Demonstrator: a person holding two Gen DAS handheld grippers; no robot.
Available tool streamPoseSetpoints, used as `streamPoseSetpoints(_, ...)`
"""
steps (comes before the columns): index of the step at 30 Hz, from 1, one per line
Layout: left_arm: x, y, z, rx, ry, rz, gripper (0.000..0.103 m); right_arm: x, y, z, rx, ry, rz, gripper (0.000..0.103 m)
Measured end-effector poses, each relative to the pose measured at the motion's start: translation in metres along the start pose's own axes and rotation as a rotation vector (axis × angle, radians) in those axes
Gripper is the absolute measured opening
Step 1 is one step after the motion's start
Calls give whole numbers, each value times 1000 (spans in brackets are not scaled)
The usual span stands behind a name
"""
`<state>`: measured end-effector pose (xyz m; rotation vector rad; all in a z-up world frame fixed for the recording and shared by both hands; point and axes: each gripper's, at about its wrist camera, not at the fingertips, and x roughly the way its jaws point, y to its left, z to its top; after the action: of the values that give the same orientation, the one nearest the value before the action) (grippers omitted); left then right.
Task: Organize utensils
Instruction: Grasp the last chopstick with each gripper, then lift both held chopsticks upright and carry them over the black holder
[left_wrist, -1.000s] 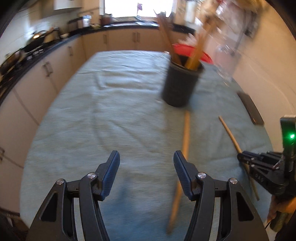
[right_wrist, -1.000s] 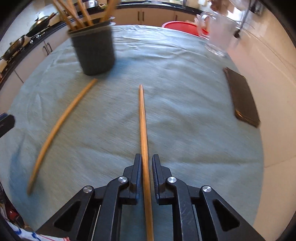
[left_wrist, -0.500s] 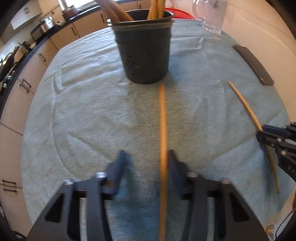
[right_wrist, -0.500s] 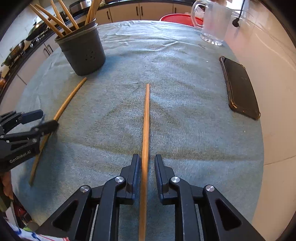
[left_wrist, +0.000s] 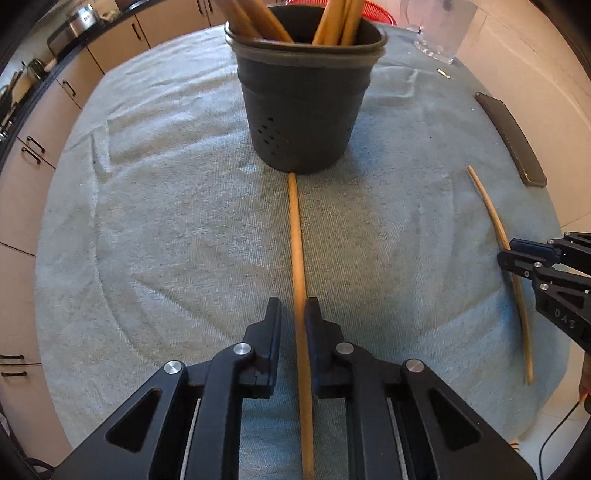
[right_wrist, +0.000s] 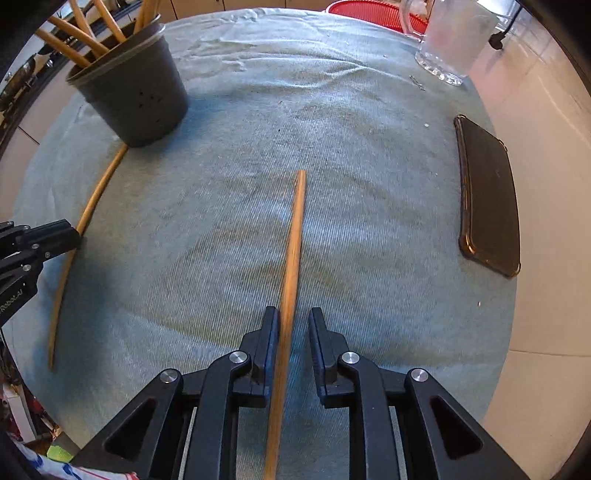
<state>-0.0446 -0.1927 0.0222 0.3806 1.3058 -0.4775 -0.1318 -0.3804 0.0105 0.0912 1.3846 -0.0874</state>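
Two thin wooden sticks lie on the teal cloth. One stick (left_wrist: 297, 240) runs from the dark grey utensil holder (left_wrist: 303, 110) back between the fingers of my left gripper (left_wrist: 293, 310). Its jaws are closing: the stick rests against the right pad, with a gap to the left pad. The other stick (right_wrist: 293, 240) passes between the fingers of my right gripper (right_wrist: 292, 314), leaning on the left pad and clear of the right one. The holder (right_wrist: 140, 99) holds several wooden utensils. Each gripper shows at the edge of the other's view, over its own stick.
A dark phone (right_wrist: 487, 199) lies near the table's right edge. A clear glass jug (right_wrist: 450, 40) and a red basket (right_wrist: 365, 9) stand at the far side. Kitchen cabinets (left_wrist: 44, 122) run along the left, beyond the table.
My left gripper has swung over its stick, tipped downward, and narrowed its jaws from wide apart to close around it. The right jaws have eased apart slightly from their stick.
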Motion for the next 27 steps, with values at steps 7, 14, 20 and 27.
streamPoseSetpoints(7, 10, 2, 17, 12, 71, -5, 12, 3, 1, 14, -5, 66, 40, 18)
streamPoseSetpoints(14, 15, -3, 33, 47, 92, -15, 11, 11, 3, 38, -93, 123, 33, 18)
streamPoseSetpoints(20, 8, 3, 26, 12, 20, 25, 7, 10, 30, 41, -227, 46, -66, 8)
streamPoseSetpoints(27, -49, 13, -7, -16, -183, -34, 7, -3, 5, 24, -48, -117, 90, 8)
